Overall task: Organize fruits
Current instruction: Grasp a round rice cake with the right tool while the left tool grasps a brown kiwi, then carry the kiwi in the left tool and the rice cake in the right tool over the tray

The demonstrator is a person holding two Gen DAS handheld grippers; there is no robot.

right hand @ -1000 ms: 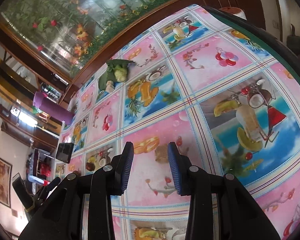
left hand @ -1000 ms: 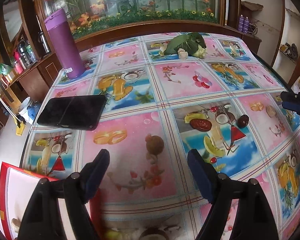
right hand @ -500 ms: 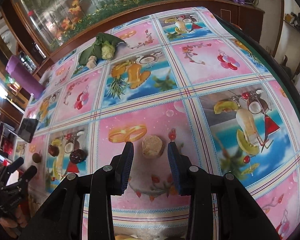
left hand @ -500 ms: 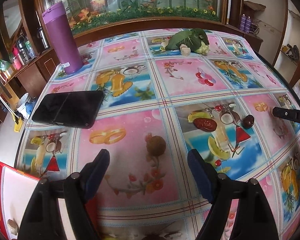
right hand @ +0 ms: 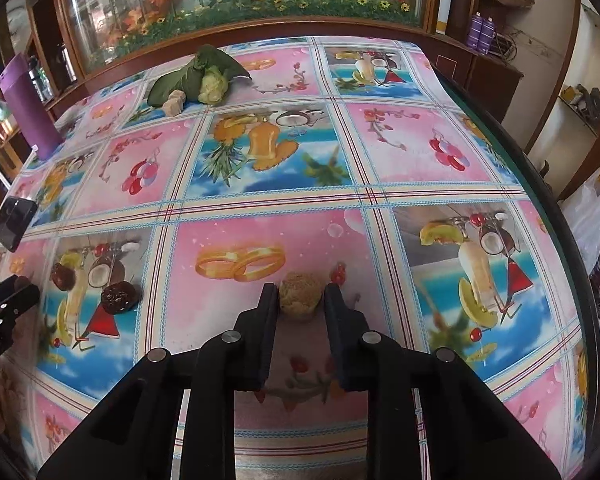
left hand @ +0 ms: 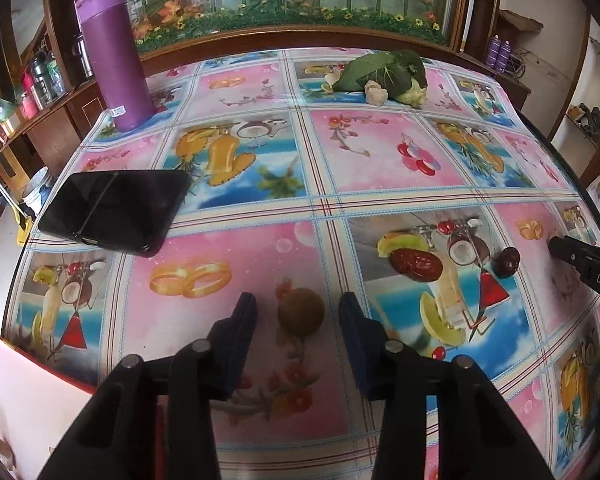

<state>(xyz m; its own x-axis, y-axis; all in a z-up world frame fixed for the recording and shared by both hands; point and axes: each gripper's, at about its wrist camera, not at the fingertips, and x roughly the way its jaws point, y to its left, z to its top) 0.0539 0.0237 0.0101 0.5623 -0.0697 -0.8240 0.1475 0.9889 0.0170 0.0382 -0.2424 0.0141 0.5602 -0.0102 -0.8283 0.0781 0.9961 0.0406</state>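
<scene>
Right wrist: right gripper (right hand: 300,300) has just closed, clamped on the walnut (right hand: 300,294).
Left wrist: left gripper (left hand: 297,316) narrowing around the kiwi (left hand: 301,311), pads still apart from it.

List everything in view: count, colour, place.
tablecloth: 1, pink, covering table
tumbler: 1, purple, far left corner
flat case: 1, black, left edge
leafy greens: 1 bunch, green, far side
pale lump: 1, beige, beside greens
dark fruits: 2, maroon, between grippers
brown fruit: 1, between left fingers
rough fruit: 1, tan, in right grip
box: 1, red-white, near left
left gripper: 1, black, jaws just closing, clear of brown fruit
right gripper: 1, black, shut on rough fruit
</scene>
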